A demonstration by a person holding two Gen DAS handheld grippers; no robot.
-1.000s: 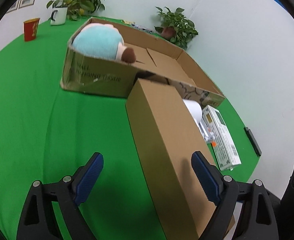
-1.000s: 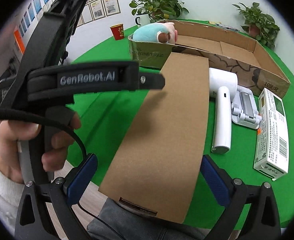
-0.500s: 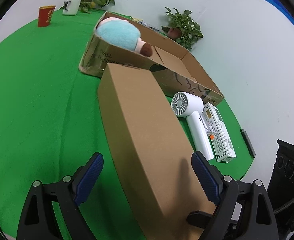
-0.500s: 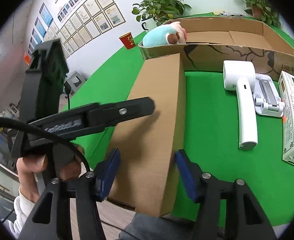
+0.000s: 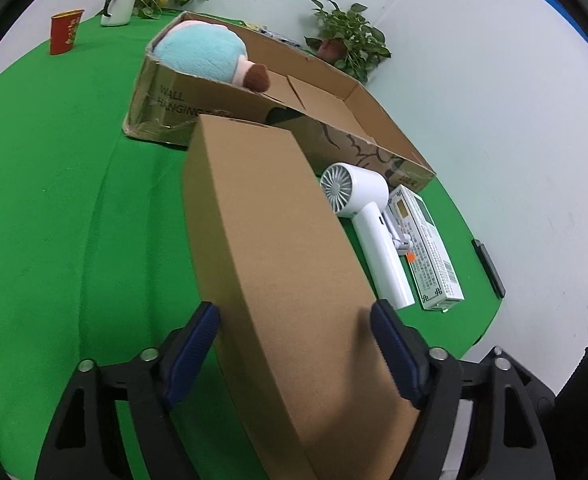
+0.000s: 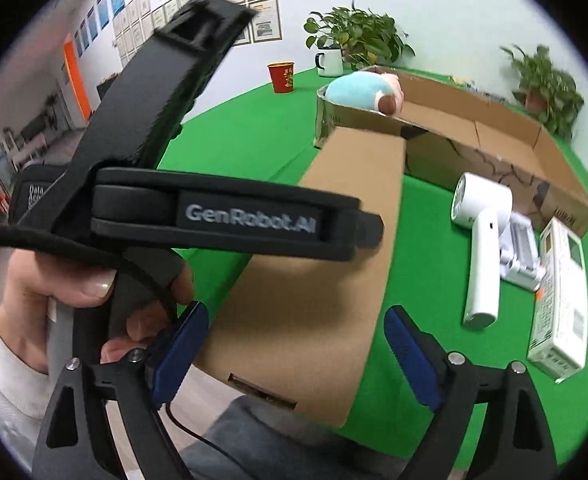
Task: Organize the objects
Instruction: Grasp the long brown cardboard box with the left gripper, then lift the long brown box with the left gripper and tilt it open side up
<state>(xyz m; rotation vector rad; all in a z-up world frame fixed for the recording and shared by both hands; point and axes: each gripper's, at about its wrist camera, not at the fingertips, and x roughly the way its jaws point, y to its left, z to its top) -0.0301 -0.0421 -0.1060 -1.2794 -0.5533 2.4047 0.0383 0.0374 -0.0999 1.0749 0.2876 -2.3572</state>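
Observation:
A long brown cardboard box lies on the green table, its far end against a big open carton. Its near end juts past the table edge. My left gripper straddles the box's width and its jaws are closing, blue pads against both long sides. My right gripper sits at the near end with jaws opening; its pads stand off the box. A hand holds the left tool's black frame, which hides part of the box.
A blue plush toy lies in the carton's left end. Right of the brown box lie a white hair dryer, a small white device and a white-green packet. A red cup, mug and plants stand at the back.
Half a second ago my right jaws were shut on the box's near end; they have since spread wide. My left jaws have narrowed onto the box's sides.

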